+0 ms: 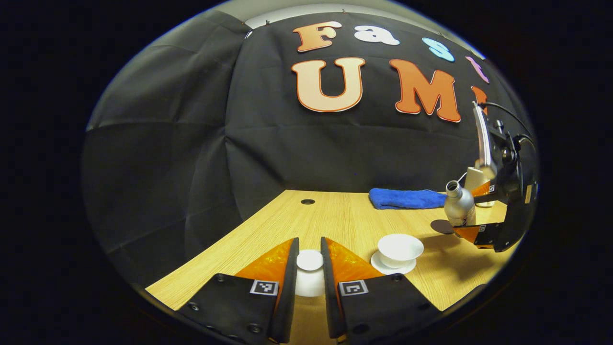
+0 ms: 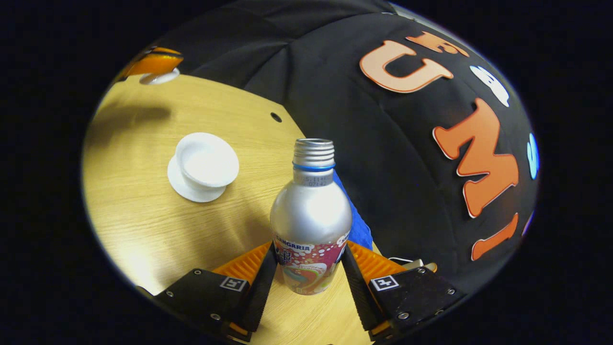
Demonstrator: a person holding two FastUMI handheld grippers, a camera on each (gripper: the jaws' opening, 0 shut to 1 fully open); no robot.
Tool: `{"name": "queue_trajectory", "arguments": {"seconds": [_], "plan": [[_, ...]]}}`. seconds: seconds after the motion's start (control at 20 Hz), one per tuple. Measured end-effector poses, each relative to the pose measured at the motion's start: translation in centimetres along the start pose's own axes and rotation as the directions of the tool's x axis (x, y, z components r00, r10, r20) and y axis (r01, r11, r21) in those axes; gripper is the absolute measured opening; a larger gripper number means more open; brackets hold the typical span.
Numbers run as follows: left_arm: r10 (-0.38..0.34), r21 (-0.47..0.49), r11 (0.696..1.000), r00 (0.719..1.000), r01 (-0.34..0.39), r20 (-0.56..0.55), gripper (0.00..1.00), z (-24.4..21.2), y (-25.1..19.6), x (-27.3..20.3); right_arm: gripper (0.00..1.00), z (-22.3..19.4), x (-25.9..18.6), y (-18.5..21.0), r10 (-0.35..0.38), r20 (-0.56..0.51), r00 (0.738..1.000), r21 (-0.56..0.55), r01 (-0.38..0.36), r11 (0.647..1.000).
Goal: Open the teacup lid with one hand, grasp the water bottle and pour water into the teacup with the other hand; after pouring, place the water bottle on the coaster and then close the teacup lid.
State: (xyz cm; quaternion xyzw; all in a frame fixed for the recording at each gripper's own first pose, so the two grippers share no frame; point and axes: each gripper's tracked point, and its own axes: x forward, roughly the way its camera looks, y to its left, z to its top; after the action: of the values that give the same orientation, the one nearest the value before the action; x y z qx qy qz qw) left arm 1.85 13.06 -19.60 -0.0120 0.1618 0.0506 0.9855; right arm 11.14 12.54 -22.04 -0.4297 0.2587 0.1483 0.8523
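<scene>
left gripper view: the teacup lid (image 1: 310,260) sits clamped between the two fingers of the left gripper (image 1: 310,268), held above the wooden table (image 1: 335,215). the teacup (image 1: 400,249) stands uncovered on its saucer (image 1: 383,265), just to the right of that gripper. farther right, the right gripper (image 1: 471,211) grips the water bottle (image 1: 459,203), tilted with its open neck toward the cup. a dark round coaster (image 1: 440,226) lies on the table just beside the bottle's base, and a folded blue towel (image 1: 407,198) lies behind it near the booth wall. right gripper view: the water bottle (image 2: 310,220) is pressed on both sides by the fingers of the right gripper (image 2: 309,266), cap off, neck open. the open teacup (image 2: 207,160) on its saucer (image 2: 184,187) lies up and to the left of the bottle, apart from it. the lid (image 2: 160,76) shows at the far table edge (image 2: 143,215), in the left gripper (image 2: 153,64)
</scene>
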Motion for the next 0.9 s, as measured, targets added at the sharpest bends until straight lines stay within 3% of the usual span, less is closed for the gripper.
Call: {"name": "queue_trajectory", "arguments": {"seconds": [0.25, 0.5, 0.55, 0.9], "plan": [[0.020, -0.017, 1.000, 1.000, -0.020, 0.001, 0.32, -0.5, 1.8, -0.7, 0.78, 1.6, 0.5, 0.5, -0.045, 0.015, 0.999, -0.190, 0.047, 0.981], [0.032, -0.022, 0.999, 0.999, -0.031, 0.007, 0.32, -0.5, 3.1, -1.2, 0.78, 3.0, -0.6, 0.3, -0.091, 0.065, 0.994, -0.362, 0.108, 0.926], [0.032, -0.022, 0.999, 0.999, -0.032, 0.006, 0.29, -0.5, 3.2, -1.2, 0.78, 3.2, -0.8, 0.3, -0.098, 0.068, 0.993, -0.384, 0.117, 0.916], [0.031, -0.025, 0.999, 1.000, -0.031, 0.000, 0.32, -0.6, 3.4, -1.4, 0.78, 4.4, -0.5, -0.8, -0.127, 0.100, 0.987, -0.525, 0.161, 0.836]]}}
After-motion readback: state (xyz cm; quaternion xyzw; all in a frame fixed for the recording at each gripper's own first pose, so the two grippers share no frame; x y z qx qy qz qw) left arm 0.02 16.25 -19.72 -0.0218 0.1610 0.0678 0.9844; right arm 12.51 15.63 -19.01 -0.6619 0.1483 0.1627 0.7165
